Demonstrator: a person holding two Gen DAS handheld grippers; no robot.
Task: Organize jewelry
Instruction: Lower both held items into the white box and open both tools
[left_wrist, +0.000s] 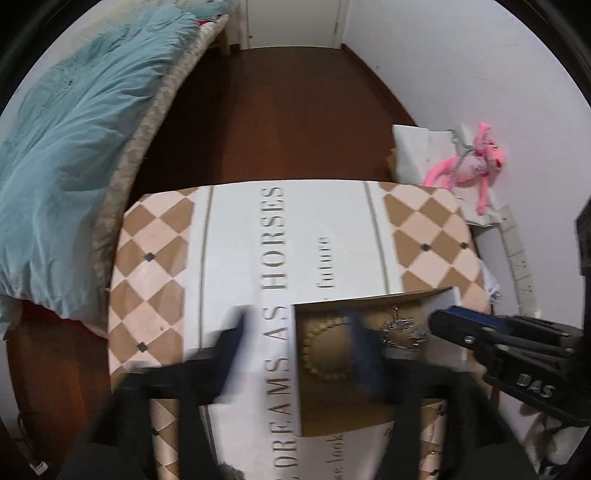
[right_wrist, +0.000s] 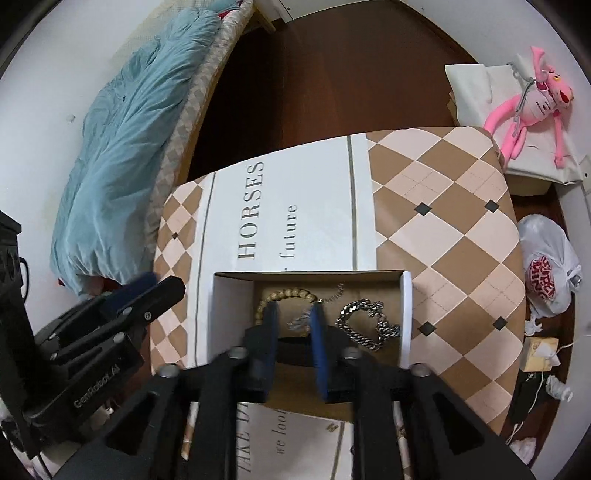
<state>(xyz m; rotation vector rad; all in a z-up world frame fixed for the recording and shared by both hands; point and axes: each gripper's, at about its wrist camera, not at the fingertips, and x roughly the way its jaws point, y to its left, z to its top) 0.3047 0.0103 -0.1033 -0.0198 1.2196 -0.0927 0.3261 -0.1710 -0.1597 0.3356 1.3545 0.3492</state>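
Observation:
A small open cardboard box (right_wrist: 406, 295) sits on a checkered table (right_wrist: 443, 221). Inside lie a beaded wooden bracelet (right_wrist: 291, 294), a thick silver chain bracelet (right_wrist: 365, 325) and a thin silver chain (right_wrist: 301, 319). My right gripper (right_wrist: 294, 314) hangs over the box, jaws open, tips either side of the thin chain. My left gripper (left_wrist: 299, 339) is open and motion-blurred, spanning the box's left wall (left_wrist: 295, 369); the beaded bracelet (left_wrist: 317, 347) and silver chain (left_wrist: 402, 328) show there. The right gripper also shows in the left wrist view (left_wrist: 461, 325).
A bed with a teal duvet (left_wrist: 66, 147) lies left of the table. A pink plush toy (right_wrist: 532, 107) rests on white bags at the right wall. A white plastic bag (right_wrist: 550, 269) and clutter lie on the dark wood floor (left_wrist: 277, 110).

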